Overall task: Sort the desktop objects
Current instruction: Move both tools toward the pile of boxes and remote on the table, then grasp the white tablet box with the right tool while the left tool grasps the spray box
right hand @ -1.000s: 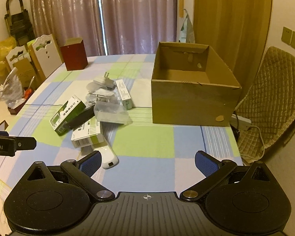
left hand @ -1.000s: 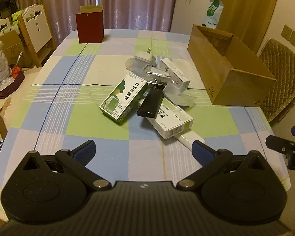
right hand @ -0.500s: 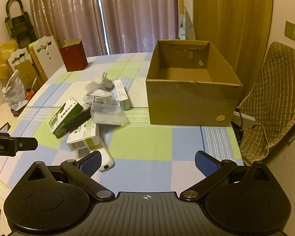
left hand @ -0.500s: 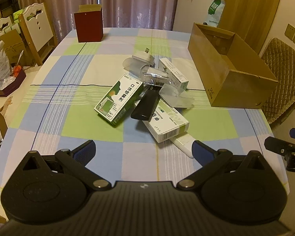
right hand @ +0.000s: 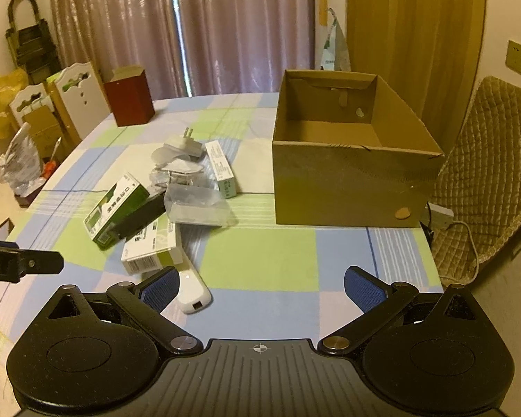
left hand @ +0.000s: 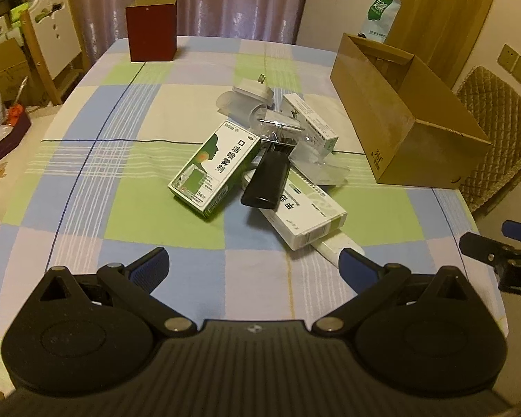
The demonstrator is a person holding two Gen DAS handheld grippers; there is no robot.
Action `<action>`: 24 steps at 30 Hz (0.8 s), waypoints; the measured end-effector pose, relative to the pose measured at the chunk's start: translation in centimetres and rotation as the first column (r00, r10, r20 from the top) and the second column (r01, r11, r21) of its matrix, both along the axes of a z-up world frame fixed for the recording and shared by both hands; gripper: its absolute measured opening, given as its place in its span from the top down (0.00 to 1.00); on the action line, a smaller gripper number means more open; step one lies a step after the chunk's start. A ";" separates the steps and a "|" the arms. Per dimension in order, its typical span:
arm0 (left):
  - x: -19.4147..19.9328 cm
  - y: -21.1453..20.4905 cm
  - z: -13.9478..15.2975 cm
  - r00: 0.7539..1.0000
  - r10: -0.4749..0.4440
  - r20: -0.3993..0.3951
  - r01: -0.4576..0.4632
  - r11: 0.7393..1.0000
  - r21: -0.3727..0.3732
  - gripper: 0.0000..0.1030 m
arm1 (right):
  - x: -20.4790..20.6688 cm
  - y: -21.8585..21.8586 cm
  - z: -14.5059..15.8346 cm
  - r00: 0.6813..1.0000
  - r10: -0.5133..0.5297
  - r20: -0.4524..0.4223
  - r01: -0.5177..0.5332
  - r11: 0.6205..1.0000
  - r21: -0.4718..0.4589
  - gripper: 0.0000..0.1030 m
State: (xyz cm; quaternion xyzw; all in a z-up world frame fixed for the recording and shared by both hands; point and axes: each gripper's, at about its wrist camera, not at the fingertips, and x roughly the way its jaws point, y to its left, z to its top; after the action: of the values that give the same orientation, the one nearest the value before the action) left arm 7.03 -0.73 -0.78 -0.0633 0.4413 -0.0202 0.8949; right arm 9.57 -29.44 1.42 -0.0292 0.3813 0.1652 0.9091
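three medicine boxes (left hand: 217,168); one black lighter (left hand: 265,182); one cardboard box (right hand: 350,160); left gripper (left hand: 251,269) and right gripper (right hand: 260,286) both spread apart, empty

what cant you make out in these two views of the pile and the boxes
- White remote: its far end lies under the white medicine box; left wrist view mostly hides it.
- Cardboard box floor: hidden by its wall in the left wrist view.
- Red box contents: hidden by its walls in both views.
- Clear plastic items: shapes too blurred to separate.
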 end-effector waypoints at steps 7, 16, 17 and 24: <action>1.7 3.2 -0.5 0.996 -0.091 0.022 0.091 0.996 0.018 0.01 | 0.9 2.6 -0.5 0.998 -0.066 -0.003 0.066 0.998 0.002 0.00; 4.1 6.3 -1.3 0.974 -0.225 0.041 0.222 0.973 0.056 0.01 | 2.0 6.1 -1.6 0.999 -0.022 -0.040 0.022 1.000 -0.003 0.00; 4.3 6.3 -1.5 0.969 -0.246 0.040 0.243 0.968 0.066 0.01 | 2.1 6.5 -1.8 0.999 -0.011 -0.045 0.011 1.000 -0.004 0.00; 6.1 6.7 -3.9 0.935 -0.355 0.021 0.349 0.926 0.142 0.01 | 2.8 9.3 -3.2 0.995 0.062 -0.083 -0.063 0.998 -0.008 0.00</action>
State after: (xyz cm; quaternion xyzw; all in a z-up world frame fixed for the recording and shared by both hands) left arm 13.15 5.96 -4.64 0.0784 0.4251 -0.1518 0.8889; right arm 12.33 -20.15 -1.80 -0.0392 0.4186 0.1923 0.8867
